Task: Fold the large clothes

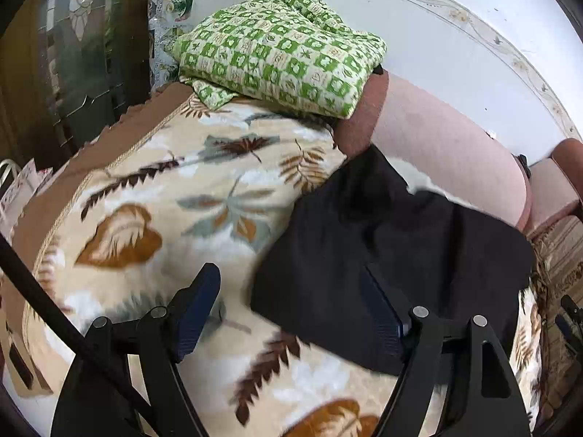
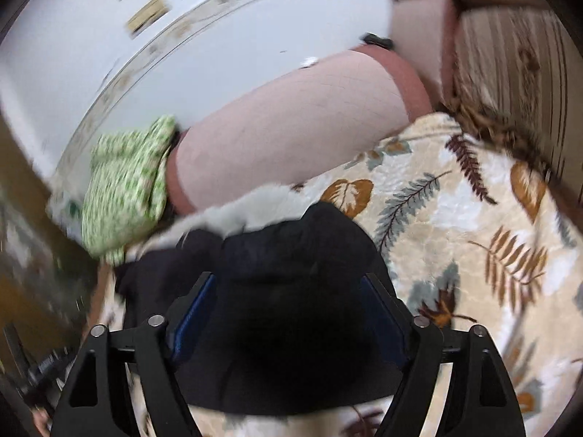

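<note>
Dark garment [image 1: 393, 251] is lying folded into a compact, roughly square bundle on the leaf-print blanket [image 1: 175, 196], near the pink bolster [image 1: 437, 153]. A strip of white fluffy lining [image 2: 237, 215] shows at its far edge. I'd judge it soft and floppy, thick in layers, moderately heavy for cloth, not slippery on that plush blanket and not fragile. It'll sag if lifted from one point, so I'd take it at two corners or along a folded edge, one side per gripper, pinching all layers.

Left gripper [image 1: 291, 313]: jaws wide apart, nothing between the pads. Its right finger sits over the near-left part of the bundle; the left finger is over bare blanket. So the garment is ahead and to the right of it.

Right gripper [image 2: 291, 309]: jaws also wide apart, gripping nothing. The bundle lies directly under and ahead of it, spanning the gap between both fingers. Can't tell if the pads touch cloth; view is motion-blurred.

Green checked cushion [image 1: 280, 47] sits further back, clear of the garment.
</note>
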Available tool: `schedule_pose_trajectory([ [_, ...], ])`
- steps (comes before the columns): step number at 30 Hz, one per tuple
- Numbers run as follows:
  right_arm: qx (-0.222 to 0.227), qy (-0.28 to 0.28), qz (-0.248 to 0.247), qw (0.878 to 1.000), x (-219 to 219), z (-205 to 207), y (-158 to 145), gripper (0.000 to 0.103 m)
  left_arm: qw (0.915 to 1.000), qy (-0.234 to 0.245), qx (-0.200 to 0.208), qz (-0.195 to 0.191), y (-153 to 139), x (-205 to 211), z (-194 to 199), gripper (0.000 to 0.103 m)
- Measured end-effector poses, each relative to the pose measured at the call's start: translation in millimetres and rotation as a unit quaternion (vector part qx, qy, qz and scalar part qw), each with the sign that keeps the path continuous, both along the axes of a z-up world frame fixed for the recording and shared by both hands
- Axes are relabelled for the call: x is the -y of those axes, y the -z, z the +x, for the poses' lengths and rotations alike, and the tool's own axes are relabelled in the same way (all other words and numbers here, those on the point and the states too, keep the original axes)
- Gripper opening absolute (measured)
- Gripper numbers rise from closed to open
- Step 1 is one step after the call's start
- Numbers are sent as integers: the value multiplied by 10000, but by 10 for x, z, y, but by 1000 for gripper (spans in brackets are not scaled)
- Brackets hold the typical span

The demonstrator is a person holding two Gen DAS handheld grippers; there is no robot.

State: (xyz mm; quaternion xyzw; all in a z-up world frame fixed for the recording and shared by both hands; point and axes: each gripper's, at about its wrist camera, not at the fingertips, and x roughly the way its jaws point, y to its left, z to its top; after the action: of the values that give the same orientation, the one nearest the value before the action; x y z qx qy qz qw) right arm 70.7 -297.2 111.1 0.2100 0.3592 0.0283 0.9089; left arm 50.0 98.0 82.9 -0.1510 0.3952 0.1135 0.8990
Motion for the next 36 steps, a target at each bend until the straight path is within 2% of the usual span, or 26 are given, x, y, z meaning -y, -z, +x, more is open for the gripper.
schedule_pose_trajectory([
  [2,-36,-322,-201,9993,-180,-172,-31,45,9997,28,-50,-230,93,75,-92,78],
  [4,-60,-617,-378,9974,-359,-275,-34,32,9987,73,-78,-491,211,153,-129,78],
  [8,-118,-973,-767,9922,-748,-265,40,31,9981,218,-51,-579,428,291,-63,78],
  [13,-279,-990,-869,9909,-1172,270,276,31,9986,366,-110,-366,672,240,117,78],
  [15,-445,-892,-898,9910,-1315,643,426,31,9988,394,-16,-305,699,135,104,78],
  [18,-626,-551,-1178,9895,-1502,1207,720,31,9999,104,98,32,698,-41,77,78],
  [19,-785,-449,-1270,9878,-1538,1378,860,31,10000,70,18,-5,695,-84,98,78],
  [21,-1095,-202,-1482,9827,-1594,1679,1198,31,9990,263,-66,-348,691,-146,160,78],
  [23,-1021,-24,-1678,9805,-1640,1813,1350,31,9983,359,-143,-442,704,-180,217,78],
  [25,-872,123,-2104,9736,-1747,1881,1423,31,9994,196,-193,-227,718,-240,251,78],
  [27,-878,114,-2460,9652,-1831,1892,1412,31,9995,-13,-256,-189,730,-330,253,78],
  [28,-923,78,-2576,9618,-1869,1890,1389,31,9991,-94,-277,-303,741,-393,248,78],
  [30,-1008,12,-2949,9502,-1950,1834,1163,31,9978,-234,-258,-566,743,-509,214,78],
  [31,-885,54,-2998,9499,-1975,1776,1046,31,9973,-297,-235,-636,738,-550,198,78],
  [33,-90,99,-2849,9585,-2053,1493,626,31,9969,-410,-226,-630,725,-597,172,78],
  [36,318,-387,-2298,9720,-2275,1251,308,36,9964,-543,-211,-608,719,-633,156,78],
])
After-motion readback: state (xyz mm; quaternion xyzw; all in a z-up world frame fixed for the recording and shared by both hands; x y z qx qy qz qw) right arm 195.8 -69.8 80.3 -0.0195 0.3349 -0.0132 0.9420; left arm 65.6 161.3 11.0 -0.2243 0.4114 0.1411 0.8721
